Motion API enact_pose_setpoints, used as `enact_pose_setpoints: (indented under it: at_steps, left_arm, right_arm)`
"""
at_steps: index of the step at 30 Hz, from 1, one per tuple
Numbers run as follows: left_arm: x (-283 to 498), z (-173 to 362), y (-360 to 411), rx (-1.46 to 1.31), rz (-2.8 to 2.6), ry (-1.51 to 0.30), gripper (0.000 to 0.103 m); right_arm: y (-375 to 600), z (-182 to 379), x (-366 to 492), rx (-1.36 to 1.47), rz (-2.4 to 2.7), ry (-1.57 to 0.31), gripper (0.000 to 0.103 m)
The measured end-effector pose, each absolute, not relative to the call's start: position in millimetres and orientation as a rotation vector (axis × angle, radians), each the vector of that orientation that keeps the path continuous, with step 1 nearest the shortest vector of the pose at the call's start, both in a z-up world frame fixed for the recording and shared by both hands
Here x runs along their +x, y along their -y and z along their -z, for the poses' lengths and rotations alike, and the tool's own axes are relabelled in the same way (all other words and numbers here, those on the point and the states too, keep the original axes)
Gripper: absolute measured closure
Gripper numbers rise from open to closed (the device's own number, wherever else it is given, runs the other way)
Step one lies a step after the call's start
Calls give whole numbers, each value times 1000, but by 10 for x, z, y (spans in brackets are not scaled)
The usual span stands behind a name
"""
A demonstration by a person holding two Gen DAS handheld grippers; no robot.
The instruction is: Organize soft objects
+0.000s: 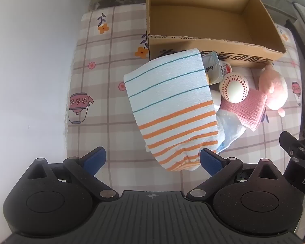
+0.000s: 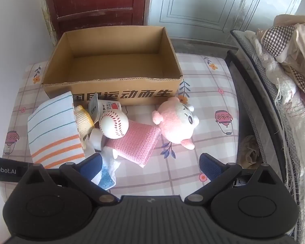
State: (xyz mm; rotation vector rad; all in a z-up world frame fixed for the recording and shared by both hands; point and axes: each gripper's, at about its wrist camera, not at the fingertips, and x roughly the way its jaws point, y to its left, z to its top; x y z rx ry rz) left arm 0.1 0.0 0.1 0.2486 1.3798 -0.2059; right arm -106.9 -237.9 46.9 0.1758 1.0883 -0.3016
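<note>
A folded striped towel, white with teal and orange lines, lies on the checked bedsheet in front of an empty cardboard box. Beside it lie a white ball with red stitching, a pink knitted cloth, a pink plush toy and a blue-white cloth. My left gripper hangs open straight above the towel's near end. My right gripper is open above the sheet, near the pink cloth.
A yogurt cup and a yellow-ridged object lie against the box front. A white bottle sits under the ball. A chair piled with fabrics stands at the right. White wall borders the bed's left edge.
</note>
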Motion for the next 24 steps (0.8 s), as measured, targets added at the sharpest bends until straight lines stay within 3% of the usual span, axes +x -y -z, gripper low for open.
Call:
enact_pose_setpoints:
  at_steps: [24]
  left_arm:
    - [5,-31,-27,253,200,-1369,3]
  right_arm:
    - [2399,-490,-1051,207,284,-1082,0]
